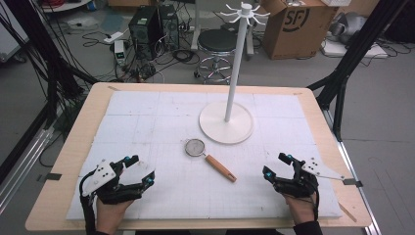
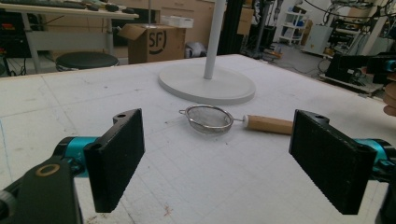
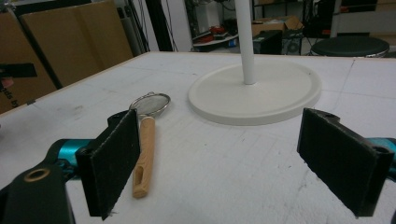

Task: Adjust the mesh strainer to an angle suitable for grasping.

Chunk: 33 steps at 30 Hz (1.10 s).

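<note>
A small mesh strainer [image 1: 195, 147] with a wooden handle [image 1: 220, 168] lies flat in the middle of the white mat, just in front of the white hook stand's round base [image 1: 226, 122]. My left gripper [image 1: 140, 172] rests near the front left of the mat, open and holding nothing. From the left gripper view the strainer [image 2: 208, 119] lies ahead between the jaws, well apart from them. My right gripper [image 1: 276, 165] sits at the front right, open too. Its own view has the handle [image 3: 144, 154] just past the left jaw and the stand base [image 3: 257, 93] beyond.
The stand's pole [image 1: 237, 58] rises to a ring of hooks [image 1: 244, 13]. The white mat [image 1: 147, 112] covers a wooden table [image 1: 73, 142]. Behind the table are a stool [image 1: 216, 46], a cardboard box [image 1: 296, 27], a computer case [image 1: 147, 24] and cables.
</note>
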Tool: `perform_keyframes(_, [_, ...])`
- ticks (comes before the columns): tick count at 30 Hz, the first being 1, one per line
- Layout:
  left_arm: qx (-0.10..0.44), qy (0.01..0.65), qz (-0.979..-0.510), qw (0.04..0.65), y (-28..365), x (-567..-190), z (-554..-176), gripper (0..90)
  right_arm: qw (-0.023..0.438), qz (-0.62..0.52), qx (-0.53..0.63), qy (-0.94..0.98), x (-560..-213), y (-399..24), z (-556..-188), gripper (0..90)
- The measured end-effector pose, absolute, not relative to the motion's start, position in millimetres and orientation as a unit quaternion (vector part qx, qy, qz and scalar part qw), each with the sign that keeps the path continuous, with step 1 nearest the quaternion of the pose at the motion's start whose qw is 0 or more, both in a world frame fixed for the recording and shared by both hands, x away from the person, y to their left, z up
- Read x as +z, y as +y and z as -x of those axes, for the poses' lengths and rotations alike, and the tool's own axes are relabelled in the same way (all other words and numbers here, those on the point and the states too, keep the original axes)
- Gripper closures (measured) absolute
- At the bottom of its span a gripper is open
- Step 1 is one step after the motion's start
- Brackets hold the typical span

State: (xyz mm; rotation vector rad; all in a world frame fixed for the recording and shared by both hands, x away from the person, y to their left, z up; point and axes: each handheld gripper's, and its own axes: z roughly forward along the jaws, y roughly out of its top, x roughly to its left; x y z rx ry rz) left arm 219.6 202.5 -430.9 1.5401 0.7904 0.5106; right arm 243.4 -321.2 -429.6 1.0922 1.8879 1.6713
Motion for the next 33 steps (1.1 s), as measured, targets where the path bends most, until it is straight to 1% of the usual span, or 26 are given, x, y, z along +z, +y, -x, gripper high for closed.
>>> perform_keyframes(9, [0.221, 0.346, -0.669, 0.62, 200.9, -430.6, -221.4, 18.8, 0.195, -0.388, 0.597, 0.674, -430.6, -321.5, -244.2, 12.9])
perform_keyframes(16, [0.223, 0.347, -0.674, 0.613, 199.0, -431.6, -223.3, 18.7, 0.183, -0.389, 0.594, 0.68, -434.2, -319.8, -248.7, 12.9])
perform_keyframes(19, [0.22, 0.348, -0.675, 0.611, 199.2, -432.3, -223.5, 18.7, 0.18, -0.389, 0.593, 0.682, -434.3, -318.6, -249.0, 14.7])
perform_keyframes(20, [0.221, 0.348, -0.675, 0.612, 199.3, -432.0, -222.9, 18.7, 0.181, -0.395, 0.588, 0.682, -434.7, -317.5, -249.9, 17.5])
perform_keyframes(21, [0.222, 0.347, -0.674, 0.613, 199.5, -431.7, -221.8, 18.7, 0.181, -0.395, 0.588, 0.682, -434.7, -317.5, -249.9, 17.5])
perform_keyframes(22, [0.222, 0.344, -0.675, 0.614, 199.4, -431.4, -220.6, 18.7, 0.182, -0.41, 0.579, 0.68, -434.6, -316.3, -251.6, 32.1])
perform_keyframes(24, [0.221, 0.344, -0.676, 0.613, 199.2, -431.6, -220.5, 18.7, 0.17, -0.417, 0.583, 0.677, -434.2, -315.5, -252.5, 35.3])
perform_keyframes(27, [0.219, 0.346, -0.677, 0.612, 198.4, -432.2, -221.2, 18.7, 0.164, -0.417, 0.582, 0.679, -432.1, -313.3, -255.9, 50.0])
perform_keyframes(28, [0.22, 0.346, -0.676, 0.612, 198.0, -432.3, -221.0, 18.7, 0.156, -0.42, 0.581, 0.68, -431.3, -312.1, -257.8, 52.9])
perform_keyframes(30, [0.22, 0.345, -0.678, 0.611, 198.2, -432.2, -220.5, 18.7, 0.149, -0.417, 0.581, 0.683, -430.5, -309.5, -261.7, 63.5])
perform_keyframes(31, [0.221, 0.345, -0.678, 0.611, 198.1, -432.2, -220.2, 18.7, 0.149, -0.417, 0.581, 0.683, -430.5, -309.5, -261.7, 63.5])
perform_keyframes(32, [0.221, 0.345, -0.678, 0.61, 198.3, -432.1, -219.8, 18.7, 0.138, -0.416, 0.588, 0.68, -429.0, -306.4, -264.7, 73.7])
perform_keyframes(33, [0.223, 0.344, -0.678, 0.611, 198.5, -431.9, -218.8, 18.7, 0.138, -0.411, 0.589, 0.683, -427.8, -304.5, -265.8, 74.9])
